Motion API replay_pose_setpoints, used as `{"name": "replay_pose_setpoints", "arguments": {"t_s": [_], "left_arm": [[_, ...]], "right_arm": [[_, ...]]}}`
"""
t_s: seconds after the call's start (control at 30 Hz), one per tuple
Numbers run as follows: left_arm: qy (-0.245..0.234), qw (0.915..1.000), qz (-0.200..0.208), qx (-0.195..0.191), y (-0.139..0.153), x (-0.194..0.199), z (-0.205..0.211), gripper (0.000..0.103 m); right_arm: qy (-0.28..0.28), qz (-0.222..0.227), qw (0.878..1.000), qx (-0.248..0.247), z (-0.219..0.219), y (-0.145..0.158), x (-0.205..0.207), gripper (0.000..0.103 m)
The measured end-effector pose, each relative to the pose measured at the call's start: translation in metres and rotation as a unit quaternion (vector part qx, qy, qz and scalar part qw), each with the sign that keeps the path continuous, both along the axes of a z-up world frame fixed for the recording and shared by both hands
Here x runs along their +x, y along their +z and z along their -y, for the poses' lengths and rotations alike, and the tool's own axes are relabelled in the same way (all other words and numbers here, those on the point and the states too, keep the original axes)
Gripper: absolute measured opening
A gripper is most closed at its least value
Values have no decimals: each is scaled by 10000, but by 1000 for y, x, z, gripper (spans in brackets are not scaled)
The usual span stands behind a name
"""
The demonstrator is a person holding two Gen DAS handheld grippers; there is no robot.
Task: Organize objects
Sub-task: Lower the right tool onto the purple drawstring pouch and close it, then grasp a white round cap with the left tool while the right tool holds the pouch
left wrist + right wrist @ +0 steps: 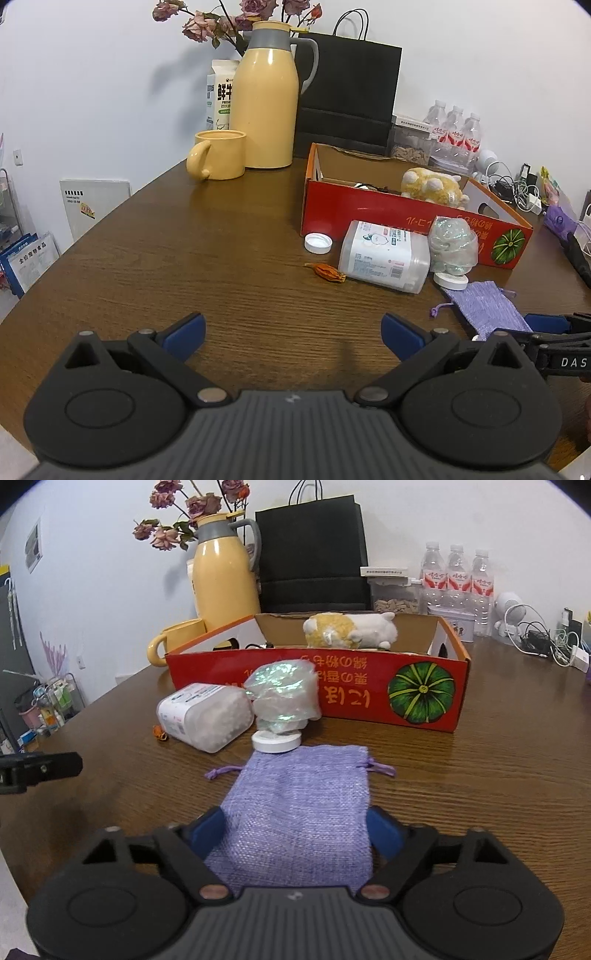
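**Purple pouch between the right gripper's pads**

The flat purple woven drawstring pouch (pixel 295 812) lies on the brown wooden surface (pixel 480 794), just in front of the red cardboard box with a pumpkin picture (pixel 332 690). Its near end lies between the blue pads (pixel 208 830) of the right gripper (pixel 295 834). The jaws stand fairly wide on both sides of the cloth; whether they already press it, I cannot tell.

I judge that the thin, soft cloth could slip or only crumple if the gripper closes on it from the sides. Lifting it could also drag its far edge against the small white round puck (pixel 276 743), which lies just beside it.

The left gripper (pixel 293 332) is wide open and empty above bare wood.
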State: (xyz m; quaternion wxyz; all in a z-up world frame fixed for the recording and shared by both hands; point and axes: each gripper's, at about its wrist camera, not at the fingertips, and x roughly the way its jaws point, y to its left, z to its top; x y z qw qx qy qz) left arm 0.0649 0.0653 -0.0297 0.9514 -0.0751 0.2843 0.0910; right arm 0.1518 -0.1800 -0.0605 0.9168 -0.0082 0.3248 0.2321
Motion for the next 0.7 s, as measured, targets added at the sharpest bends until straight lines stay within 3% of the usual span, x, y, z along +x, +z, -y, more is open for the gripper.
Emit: {"name": "replay_pose_setpoints", "arguments": {"t_s": [0.1,0.2,0.27,0.37,0.53,0.7], "left_arm": [[-6,10000,-22,-8,-1,-1,1,103],[-16,10000,-43,-11,-2,-1,1,103],[-16,10000,-55,-12,-3,-1,1,103],[-19,10000,-63,-19,-3,0,1,103],[-28,10000,-67,-11,-3,1,2,103],[-137,9999,-57,6,-2,2,9,103]], "right_arm": [[2,46,10000,-38,0,0,1,72],[5,70,10000,10,1,0,1,58],[26,118,9999,34,1,2,-1,40],[102,178,9998,82,1,4,-3,21],[181,367,9990,151,0,11,-8,9],[160,772,9966,224,7,29,-19,7]]}}
